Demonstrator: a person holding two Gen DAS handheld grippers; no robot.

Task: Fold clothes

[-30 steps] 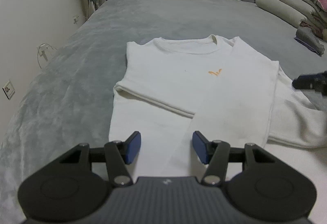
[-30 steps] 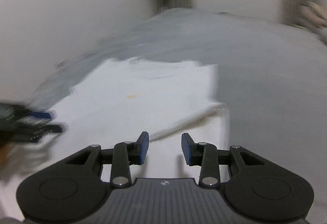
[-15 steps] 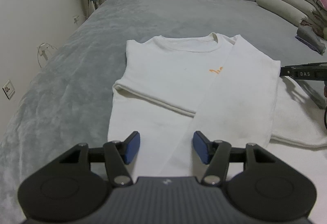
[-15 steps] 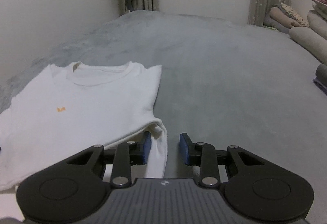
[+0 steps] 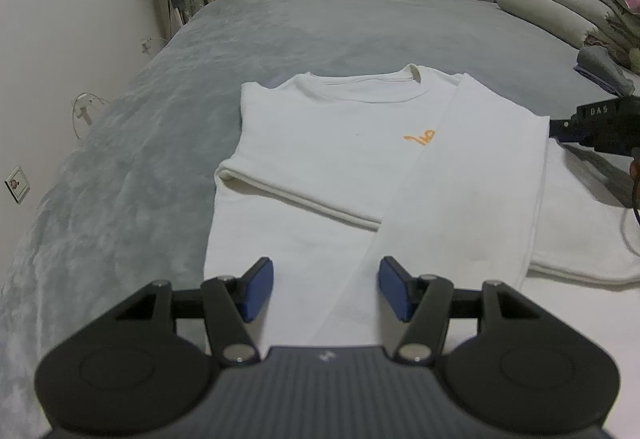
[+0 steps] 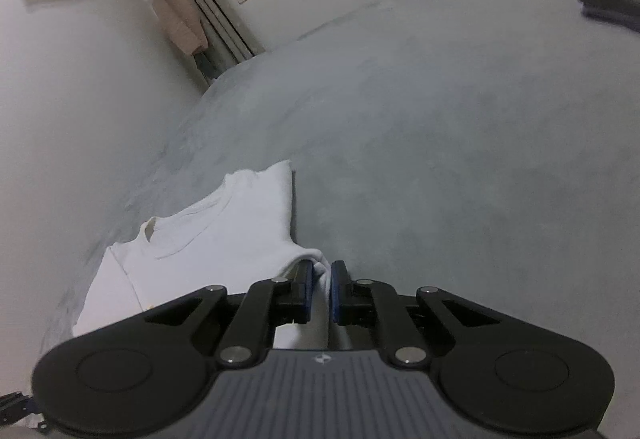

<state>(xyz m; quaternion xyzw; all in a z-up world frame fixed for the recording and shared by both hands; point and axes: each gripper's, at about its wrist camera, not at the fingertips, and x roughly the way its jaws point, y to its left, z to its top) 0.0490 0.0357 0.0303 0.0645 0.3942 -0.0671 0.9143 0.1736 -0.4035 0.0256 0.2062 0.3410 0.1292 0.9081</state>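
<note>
Item: white sweatshirt (image 5: 340, 143), partly folded, flat on the grey bed (image 5: 320, 31); one sleeve crosses the chest; collar at the far end from both jaws.

Left gripper (image 5: 326, 293): jaws spread, empty; hem just ahead of and beneath them, nothing between the pads.

Right gripper (image 6: 320, 289): jaws pinching a bunched fold at the garment's right side edge; cloth runs ahead and left of them.

Risks, as judged: the pinch may have taken only the top layer, so lower layers lag and wrinkle; a pull with the left side unpinned could drag the whole sweatshirt and undo the crossed sleeve; a shallow bite may slip.
</note>
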